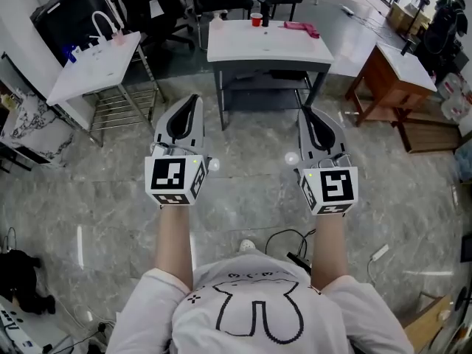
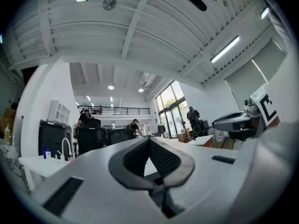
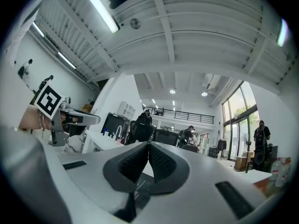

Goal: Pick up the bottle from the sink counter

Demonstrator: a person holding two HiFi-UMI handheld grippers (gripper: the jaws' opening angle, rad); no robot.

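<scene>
Left gripper point(image 1: 195, 100): fingers pressed together, nothing between them; held out over the floor point(image 1: 243, 198).
Right gripper point(image 1: 304, 113): fingers likewise together and empty; level with the left one.
Bottle: not identified with certainty at this range. Candidates are the small blue containers point(image 1: 71, 51) near the white faucet point(image 1: 103, 22) on the left counter point(image 1: 88, 80), and a dark upright item point(image 1: 264, 15) just beside the red cup point(image 1: 256, 19) on the middle counter point(image 1: 243, 50). That item may be a tap instead.
Step in hand: approach. Both grippers are well apart from either counter.
Target check: move closer and confirm which item is the bottle before committing a gripper.
Finger setting: spread the fingers wider than the bottle body before they reach it.
Approach line: bring the gripper in roughly level, with one finger on each side of the body.
Grip point: probably mid-body, below any neck.
Clearance: keep off the faucet, the red cup and the pink cloth point(image 1: 301, 28).
Lift: straight up until clear of the counter.
</scene>
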